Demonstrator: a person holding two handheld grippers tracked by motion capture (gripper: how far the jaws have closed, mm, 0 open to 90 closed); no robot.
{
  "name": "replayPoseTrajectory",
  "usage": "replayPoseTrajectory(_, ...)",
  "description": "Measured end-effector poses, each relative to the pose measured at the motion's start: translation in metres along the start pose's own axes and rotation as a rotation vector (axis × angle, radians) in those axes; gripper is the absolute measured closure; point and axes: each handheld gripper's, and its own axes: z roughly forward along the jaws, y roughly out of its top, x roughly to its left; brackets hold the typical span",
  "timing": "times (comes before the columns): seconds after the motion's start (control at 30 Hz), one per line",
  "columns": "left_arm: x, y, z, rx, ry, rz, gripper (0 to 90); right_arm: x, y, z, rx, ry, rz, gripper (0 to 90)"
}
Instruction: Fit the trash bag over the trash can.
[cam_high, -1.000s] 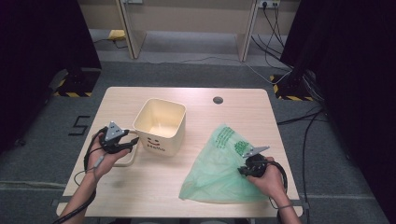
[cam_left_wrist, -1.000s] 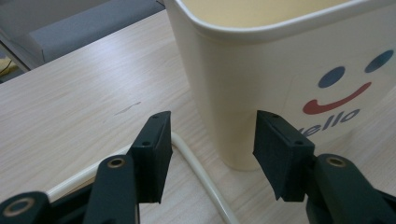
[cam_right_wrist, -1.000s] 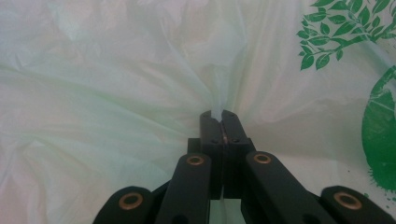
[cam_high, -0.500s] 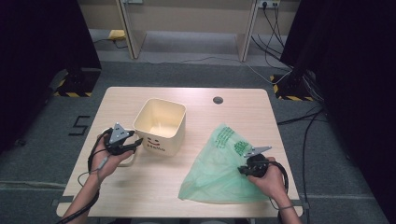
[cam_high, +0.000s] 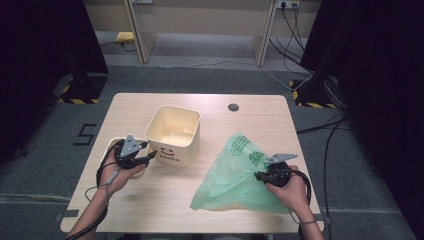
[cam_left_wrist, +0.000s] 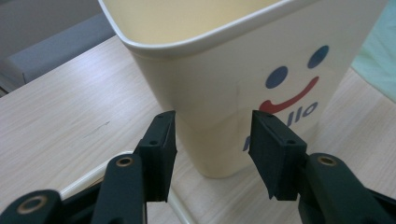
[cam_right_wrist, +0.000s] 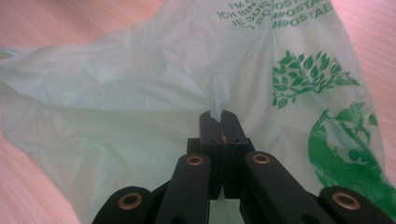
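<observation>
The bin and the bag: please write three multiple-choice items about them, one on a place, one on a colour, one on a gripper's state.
1. Where does the bin stand from the bag?
A. to its left
B. to its right
C. on top of it

2. What colour is the bag?
A. black
B. green
C. red

3. How is the right gripper?
A. open above the table
B. shut on the bin's rim
C. shut on the bag

Answers:
1 A, since the high view shows the bin left of the bag.
2 B, since the film is pale green with darker green print.
3 C, since the right gripper view shows the jaws pinched on a fold of film.
</observation>
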Motion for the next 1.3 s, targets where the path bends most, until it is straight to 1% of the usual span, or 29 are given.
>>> replayPoseTrajectory(0.03, -0.001, 0.0, 0.0, -0.004, -0.011, 0.008, 51.1, 0.0, 0.001, -0.001, -0.008, -0.002, 0.0, 90.0)
replayPoseTrajectory(0.07, -0.002, 0.0, -0.001, -0.011, -0.017, 0.006, 51.2, 0.001, 0.002, -0.002, -0.015, -0.001, 0.002, 90.0)
replayPoseTrajectory(0.17, -0.004, 0.001, -0.003, -0.018, -0.025, 0.006, 50.8, 0.002, 0.005, -0.005, -0.04, -0.007, 0.003, 90.0)
replayPoseTrajectory(0.23, -0.005, 0.0, -0.005, -0.032, -0.034, -0.007, 50.1, 0.002, 0.007, -0.008, -0.062, -0.008, 0.002, 90.0)
replayPoseTrajectory(0.33, -0.006, -0.001, -0.01, -0.039, -0.022, -0.015, 49.2, 0.002, 0.009, -0.011, -0.086, -0.014, 0.01, 90.0)
replayPoseTrajectory(0.4, -0.006, -0.003, -0.016, -0.049, -0.01, -0.025, 48.4, 0.002, 0.01, -0.015, -0.114, -0.013, 0.013, 90.0)
replayPoseTrajectory(0.53, -0.007, -0.01, -0.026, -0.062, -0.003, -0.053, 46.3, 0.002, 0.013, -0.025, -0.173, -0.023, 0.035, 90.0)
replayPoseTrajectory(0.6, -0.006, -0.012, -0.029, -0.063, 0.0, -0.065, 45.5, 0.001, 0.015, -0.029, -0.199, -0.03, 0.041, 90.0)
replayPoseTrajectory(0.67, -0.007, -0.015, -0.032, -0.071, 0.002, -0.085, 45.0, 0.001, 0.016, -0.033, -0.228, -0.036, 0.052, 90.0)
replayPoseTrajectory(0.7, -0.007, -0.016, -0.034, -0.078, 0.0, -0.102, 44.8, 0.001, 0.017, -0.034, -0.237, -0.04, 0.053, 90.0)
replayPoseTrajectory(0.77, -0.008, -0.018, -0.036, -0.08, -0.001, -0.11, 44.0, 0.001, 0.019, -0.037, -0.264, -0.049, 0.061, 90.0)
replayPoseTrajectory(1.03, -0.01, -0.018, -0.04, -0.092, 0.002, -0.128, 41.4, 0.004, 0.032, -0.051, -0.357, -0.085, 0.07, 90.0)
replayPoseTrajectory(1.3, -0.014, -0.015, -0.042, -0.104, -0.003, -0.131, 41.3, 0.008, 0.048, -0.059, -0.441, -0.101, 0.075, 90.0)
